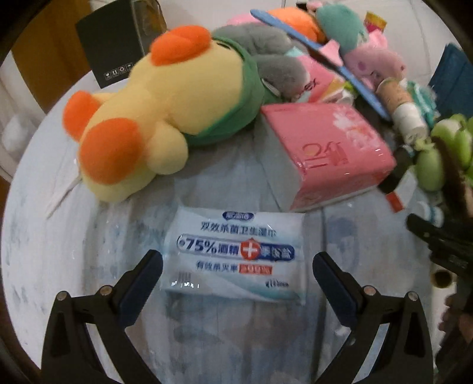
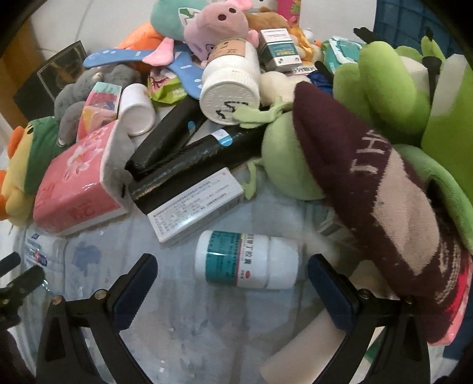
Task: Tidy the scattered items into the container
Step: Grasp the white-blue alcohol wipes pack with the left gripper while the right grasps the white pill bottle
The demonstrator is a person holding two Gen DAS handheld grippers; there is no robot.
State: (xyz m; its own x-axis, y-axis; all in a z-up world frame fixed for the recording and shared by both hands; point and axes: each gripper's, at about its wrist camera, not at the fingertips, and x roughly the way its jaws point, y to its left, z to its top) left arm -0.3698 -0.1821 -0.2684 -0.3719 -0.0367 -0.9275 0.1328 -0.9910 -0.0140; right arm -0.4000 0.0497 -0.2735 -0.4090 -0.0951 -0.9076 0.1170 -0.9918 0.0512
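My left gripper (image 1: 237, 265) is open, its fingers on either side of a flat white-and-blue pack of wet wipes (image 1: 236, 254) lying on the pale blue table cover (image 1: 74, 251). My right gripper (image 2: 232, 267) is open around a white pill bottle with a teal label (image 2: 246, 260) lying on its side. The blue crate (image 2: 414, 26) stands at the back right of the right wrist view, its edge also in the left wrist view (image 1: 452, 76). The wipes pack shows at the left edge of the right wrist view (image 2: 38, 248).
A yellow plush duck (image 1: 153, 112), a pink tissue pack (image 1: 328, 153), grey and pink plush toys (image 1: 372, 62) and a blue strip crowd the table's back. Black rolls (image 2: 183, 153), a white medicine box (image 2: 195, 203), a large bottle (image 2: 230, 79), a green plush frog (image 2: 384, 97) and a maroon sock (image 2: 384, 206) lie near the right gripper.
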